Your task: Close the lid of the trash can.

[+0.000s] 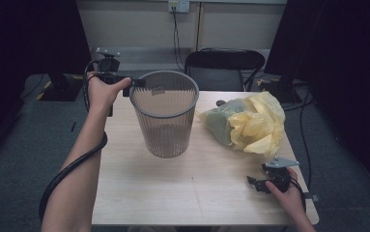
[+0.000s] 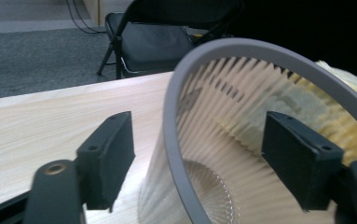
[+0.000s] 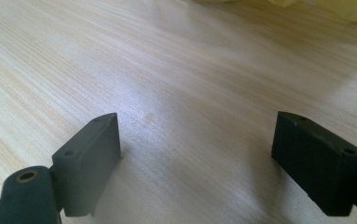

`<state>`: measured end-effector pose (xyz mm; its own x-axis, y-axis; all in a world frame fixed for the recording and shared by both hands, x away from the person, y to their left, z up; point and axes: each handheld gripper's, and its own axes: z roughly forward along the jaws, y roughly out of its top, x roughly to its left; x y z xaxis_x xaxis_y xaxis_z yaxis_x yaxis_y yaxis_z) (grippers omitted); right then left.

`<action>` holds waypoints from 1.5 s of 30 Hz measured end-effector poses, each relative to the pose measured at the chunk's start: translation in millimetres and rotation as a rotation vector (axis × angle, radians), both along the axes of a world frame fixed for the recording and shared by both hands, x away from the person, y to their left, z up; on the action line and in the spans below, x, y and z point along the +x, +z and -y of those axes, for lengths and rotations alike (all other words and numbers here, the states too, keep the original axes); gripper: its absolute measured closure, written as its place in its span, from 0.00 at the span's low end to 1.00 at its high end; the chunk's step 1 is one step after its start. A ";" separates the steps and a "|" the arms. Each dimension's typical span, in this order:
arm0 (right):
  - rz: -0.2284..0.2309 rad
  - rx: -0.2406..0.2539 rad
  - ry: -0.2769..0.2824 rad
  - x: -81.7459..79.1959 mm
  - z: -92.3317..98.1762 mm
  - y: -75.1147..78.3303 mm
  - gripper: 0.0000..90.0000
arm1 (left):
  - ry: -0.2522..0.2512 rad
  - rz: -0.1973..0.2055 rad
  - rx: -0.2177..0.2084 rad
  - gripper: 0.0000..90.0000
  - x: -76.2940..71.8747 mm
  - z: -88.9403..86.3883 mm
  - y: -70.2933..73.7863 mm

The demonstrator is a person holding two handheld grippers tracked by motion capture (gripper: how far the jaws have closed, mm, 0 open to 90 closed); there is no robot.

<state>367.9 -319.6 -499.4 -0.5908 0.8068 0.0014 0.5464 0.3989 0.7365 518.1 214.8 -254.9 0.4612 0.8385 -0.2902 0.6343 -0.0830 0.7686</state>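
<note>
High view: your left tongs (image 1: 138, 83) stand wide astride the rim of the grey slatted bin (image 1: 164, 113), upright near the table's (image 1: 139, 193) far-left corner. Light, springy plastic; take the stiff rim. Right tongs (image 1: 253, 182) wide, holding nothing, near-right corner.

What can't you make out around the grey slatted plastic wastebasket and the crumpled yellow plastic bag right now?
- Grey slatted plastic wastebasket: left gripper view cuts off its base at the bottom edge.
- Crumpled yellow plastic bag: its contents are wrapped; right gripper view cuts it at the top edge.
- Small dark object behind the bag: too small in the high view.
- Left gripper: jaws straddle the rim, apart; the hand covers its body in the high view.
</note>
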 end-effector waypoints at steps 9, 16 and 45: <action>0.000 0.000 0.000 0.0 -0.1 0.0 0.16 | -0.022 -0.004 0.000 0.25 -12.8 -1.6 1.4; 0.000 0.000 0.000 0.0 -0.1 0.0 0.16 | -0.041 -0.008 -0.005 0.19 -22.9 -1.7 2.5; 0.002 -0.003 -0.001 -1.6 -0.1 -0.1 0.16 | -0.041 -0.012 -0.029 0.18 -60.2 -5.5 2.4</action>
